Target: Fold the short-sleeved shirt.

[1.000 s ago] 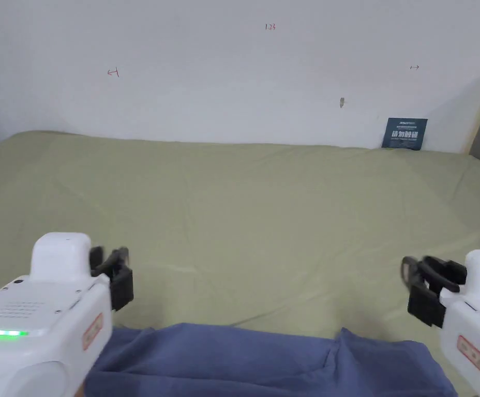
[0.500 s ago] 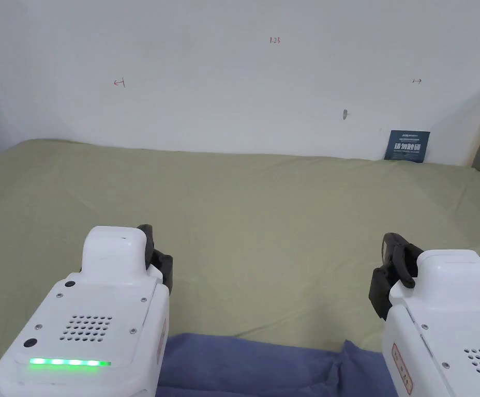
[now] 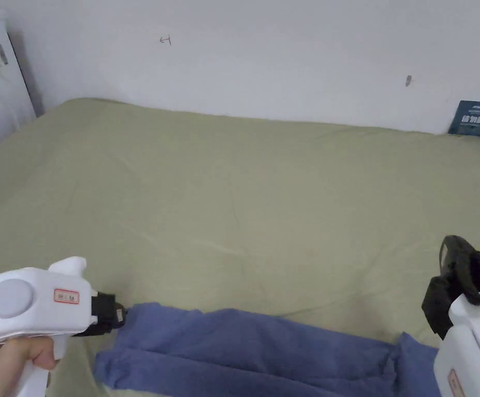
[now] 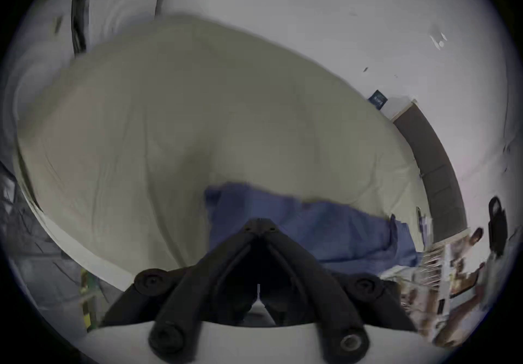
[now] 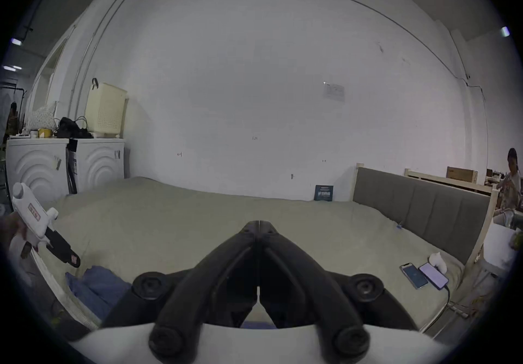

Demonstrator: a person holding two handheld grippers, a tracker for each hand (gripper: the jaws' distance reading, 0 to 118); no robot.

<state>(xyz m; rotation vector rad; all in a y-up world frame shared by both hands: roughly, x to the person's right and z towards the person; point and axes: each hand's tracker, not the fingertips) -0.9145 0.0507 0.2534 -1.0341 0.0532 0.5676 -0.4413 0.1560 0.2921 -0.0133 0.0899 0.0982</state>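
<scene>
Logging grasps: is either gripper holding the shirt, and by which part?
Neither. The left gripper is shut beside the shirt's left end; the right gripper is shut on nothing.

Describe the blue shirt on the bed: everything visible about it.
The blue shirt is soft, matte, wrinkled cloth, lying bunched in a long strip along the near edge of the olive-green bed sheet. Its right end bunches into a small peak. The left tool, jaws together, sits at its far-left corner; whether it pinches cloth is unclear.

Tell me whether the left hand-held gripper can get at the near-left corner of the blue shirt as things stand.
Probably yes. The left hand-held gripper sits right at the blue shirt corner on the bed, nothing between them; its jaws look shut, so they must open first.
</scene>
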